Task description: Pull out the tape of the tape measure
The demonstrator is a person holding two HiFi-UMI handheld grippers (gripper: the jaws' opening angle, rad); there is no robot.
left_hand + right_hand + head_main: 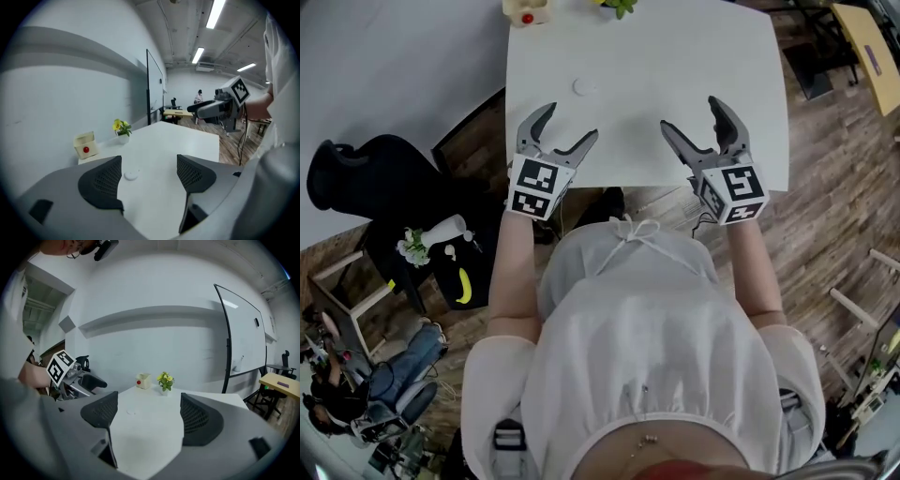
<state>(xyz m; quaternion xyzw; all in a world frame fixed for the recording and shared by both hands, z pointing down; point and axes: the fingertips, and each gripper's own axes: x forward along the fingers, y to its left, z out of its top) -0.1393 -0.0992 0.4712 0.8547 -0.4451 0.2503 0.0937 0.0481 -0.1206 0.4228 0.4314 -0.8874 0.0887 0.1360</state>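
Observation:
A small white round disc (pixel 583 86) (pixel 131 175) (pixel 131 412) lies on the white table (pixel 675 56), ahead of my left gripper. A cream box with a red button (pixel 527 13) (pixel 86 144) (pixel 143 380) stands at the table's far left corner. I cannot tell which of the two is the tape measure. My left gripper (pixel 570 122) (pixel 147 176) hovers open over the table's near edge with nothing between its jaws. My right gripper (pixel 690 112) (pixel 149 413) is open and empty too, level with it further right.
A little pot of yellow flowers (pixel 617 6) (pixel 122 129) (pixel 165 380) stands at the far edge beside the box. A black chair (pixel 375 173) and a low stand with a vase and a banana (pixel 450 253) sit left of the table. Wooden floor lies to the right.

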